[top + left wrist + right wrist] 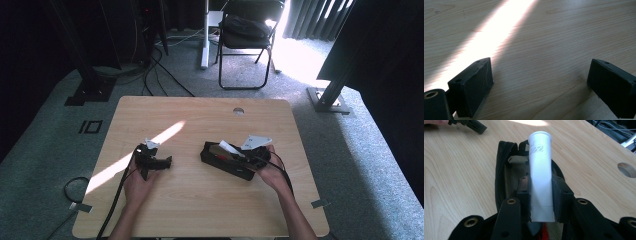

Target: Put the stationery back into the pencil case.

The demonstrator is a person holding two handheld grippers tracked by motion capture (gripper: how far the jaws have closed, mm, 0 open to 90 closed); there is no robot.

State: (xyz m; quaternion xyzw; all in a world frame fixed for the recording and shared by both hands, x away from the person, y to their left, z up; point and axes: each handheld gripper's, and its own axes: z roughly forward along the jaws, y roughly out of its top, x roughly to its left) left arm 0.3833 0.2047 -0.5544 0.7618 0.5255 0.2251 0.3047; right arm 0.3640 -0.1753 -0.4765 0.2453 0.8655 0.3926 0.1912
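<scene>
A white tube (539,167) with printed text lies along the jaws of my right gripper (541,192), which is shut on it near its crimped end. Under the tube lies an open black zip pouch (504,167) with a tan lining. In the high view the pouch (220,161) sits right of the table's middle, with the right gripper (252,159) and the white tube (229,148) at its right end. My left gripper (150,161) rests on the wood left of centre, a hand behind it. Its jaws stand wide apart over bare tabletop (544,62), nothing between them.
A bright strip of sunlight (135,155) crosses the wooden table (200,210) diagonally. A round cable hole (238,111) sits near the far edge. Beyond the table stand a black folding chair (247,35) and dark stands, with cables on the carpet.
</scene>
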